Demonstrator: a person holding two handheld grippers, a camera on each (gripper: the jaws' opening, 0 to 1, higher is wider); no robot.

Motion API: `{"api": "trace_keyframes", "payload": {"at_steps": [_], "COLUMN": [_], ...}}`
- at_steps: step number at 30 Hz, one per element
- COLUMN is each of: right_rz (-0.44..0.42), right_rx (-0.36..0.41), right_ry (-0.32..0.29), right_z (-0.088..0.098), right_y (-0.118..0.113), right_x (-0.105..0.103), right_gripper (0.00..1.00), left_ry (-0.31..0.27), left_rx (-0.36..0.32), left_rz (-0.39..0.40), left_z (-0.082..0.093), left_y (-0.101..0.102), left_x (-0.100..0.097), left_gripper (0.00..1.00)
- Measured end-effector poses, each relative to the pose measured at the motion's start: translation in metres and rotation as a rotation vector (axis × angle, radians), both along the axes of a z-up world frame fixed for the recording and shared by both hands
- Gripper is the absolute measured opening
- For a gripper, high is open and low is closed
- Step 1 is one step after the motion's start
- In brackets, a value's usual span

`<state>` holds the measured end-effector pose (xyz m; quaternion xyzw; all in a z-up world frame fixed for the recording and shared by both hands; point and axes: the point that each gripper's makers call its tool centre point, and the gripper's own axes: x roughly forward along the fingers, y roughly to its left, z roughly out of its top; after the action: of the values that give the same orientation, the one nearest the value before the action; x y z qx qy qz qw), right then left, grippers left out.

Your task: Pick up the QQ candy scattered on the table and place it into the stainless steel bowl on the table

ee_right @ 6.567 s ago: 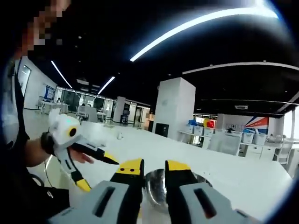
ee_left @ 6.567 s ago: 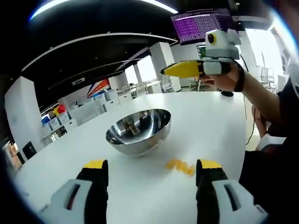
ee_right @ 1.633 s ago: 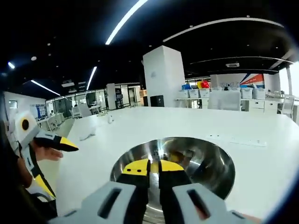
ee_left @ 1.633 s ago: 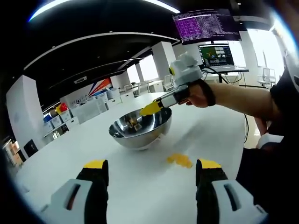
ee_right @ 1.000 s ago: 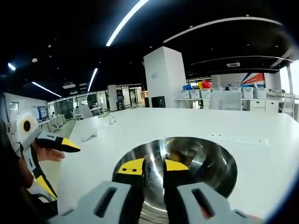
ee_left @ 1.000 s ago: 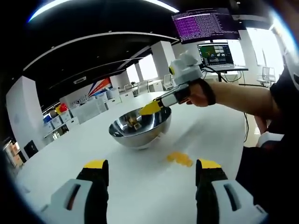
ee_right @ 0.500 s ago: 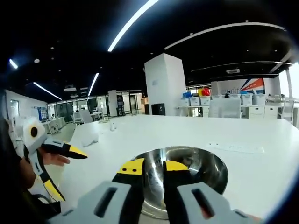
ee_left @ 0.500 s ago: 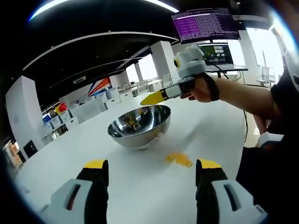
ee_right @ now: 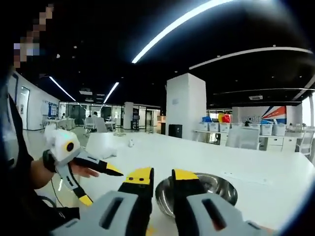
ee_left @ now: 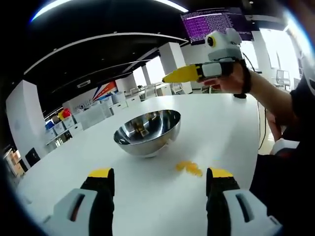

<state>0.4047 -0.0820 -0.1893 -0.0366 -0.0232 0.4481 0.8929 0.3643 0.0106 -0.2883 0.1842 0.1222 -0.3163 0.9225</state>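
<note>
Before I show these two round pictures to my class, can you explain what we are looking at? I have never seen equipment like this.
There is no robot here. A person holds a hand tool with yellow-tipped tongs in each hand, and a small fisheye camera rides on each tool, looking forward along its jaws.

In the left gripper view, the left tongs rise from the bottom, jaws wide apart and empty. Ahead on the white table stands a stainless steel bowl, and beside it lies a small heap of yellow QQ candy. The right tongs are raised above the table, beyond the bowl.

In the right gripper view, those same right tongs rise from the bottom, a narrow gap between the jaws and nothing seen between them, with the bowl beyond.
</note>
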Motion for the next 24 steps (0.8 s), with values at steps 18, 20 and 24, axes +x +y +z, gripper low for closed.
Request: {"api": "trace_keyframes", "payload": {"at_steps": [18,20,24], "right_rz": [0.019,0.002,-0.014], "right_rx": [-0.18,-0.175,-0.167], "right_ry": [0.121,0.148,0.224], "right_z": [-0.126,-0.136,-0.154], "right_y": [0.016,0.017,0.019], "right_x": [-0.044,-0.043,-0.045], "right_gripper": [0.13,0.13,0.13], "left_ry": [0.008,0.01,0.013], "left_rx": [0.001,0.002,0.001], "left_rz": [-0.003,-0.001,-0.004], "left_z": [-0.003,-0.004,-0.005], "left_y": [-0.001,-0.001,-0.002], "left_x": [0.0,0.0,0.0], "left_gripper": [0.76,0.76,0.76]}}
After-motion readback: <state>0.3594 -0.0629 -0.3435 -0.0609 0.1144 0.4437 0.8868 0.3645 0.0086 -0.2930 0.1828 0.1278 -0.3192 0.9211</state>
